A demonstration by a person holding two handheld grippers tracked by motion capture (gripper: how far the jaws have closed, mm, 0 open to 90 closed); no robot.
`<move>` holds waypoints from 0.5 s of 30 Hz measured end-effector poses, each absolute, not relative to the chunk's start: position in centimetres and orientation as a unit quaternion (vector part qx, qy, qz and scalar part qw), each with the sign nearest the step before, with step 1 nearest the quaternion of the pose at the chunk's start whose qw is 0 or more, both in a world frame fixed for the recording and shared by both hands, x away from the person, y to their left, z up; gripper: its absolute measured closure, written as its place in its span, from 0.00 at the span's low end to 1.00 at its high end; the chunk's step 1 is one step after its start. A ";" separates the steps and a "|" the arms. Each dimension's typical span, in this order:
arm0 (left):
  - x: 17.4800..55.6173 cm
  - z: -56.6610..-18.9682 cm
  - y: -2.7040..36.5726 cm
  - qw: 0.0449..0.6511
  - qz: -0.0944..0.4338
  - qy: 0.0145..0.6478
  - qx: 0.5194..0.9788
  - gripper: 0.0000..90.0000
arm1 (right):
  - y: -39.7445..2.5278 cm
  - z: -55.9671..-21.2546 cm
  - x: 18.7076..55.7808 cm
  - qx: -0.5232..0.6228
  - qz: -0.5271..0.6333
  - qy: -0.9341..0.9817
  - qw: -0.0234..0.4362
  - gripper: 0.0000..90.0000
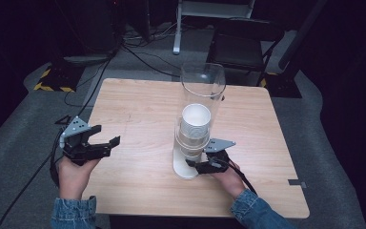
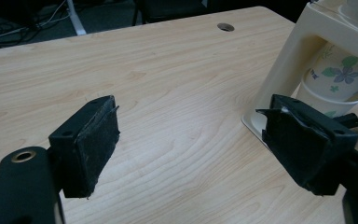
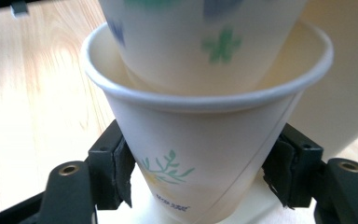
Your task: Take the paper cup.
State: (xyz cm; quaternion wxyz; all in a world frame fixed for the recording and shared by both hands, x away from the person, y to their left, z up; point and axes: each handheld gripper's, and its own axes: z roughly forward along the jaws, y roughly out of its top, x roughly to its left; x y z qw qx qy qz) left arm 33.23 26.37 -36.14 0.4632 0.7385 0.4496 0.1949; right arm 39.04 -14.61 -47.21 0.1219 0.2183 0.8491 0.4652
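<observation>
Right gripper (image 3: 200, 172) nearest cam: fingers (image 3: 116, 170) clenched on bottom paper cup (image 3: 205, 154), pads pressed to both sides of cup wall. Cup w/ green floral print, sits under dispenser mouth, next cup (image 3: 200, 42) nested in it from above. Cup dispenser (image 1: 198, 124) upright near bench (image 1: 138, 119) centre: clear tube on top, cream base (image 1: 183, 169), white cup stack inside. Right hand (image 1: 228, 179) at dispenser foot, denim sleeve. Left gripper (image 1: 95, 143) well apart at bench's left edge, fingers (image 2: 86, 144) released, spread wide, grasping nothing, above bare wood.
</observation>
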 end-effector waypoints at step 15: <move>34.5 -36.2 25.6 0.465 0.187 0.440 0.745 0.20 | -15.2 -47.6 38.3 0.228 0.435 0.864 0.110 0.37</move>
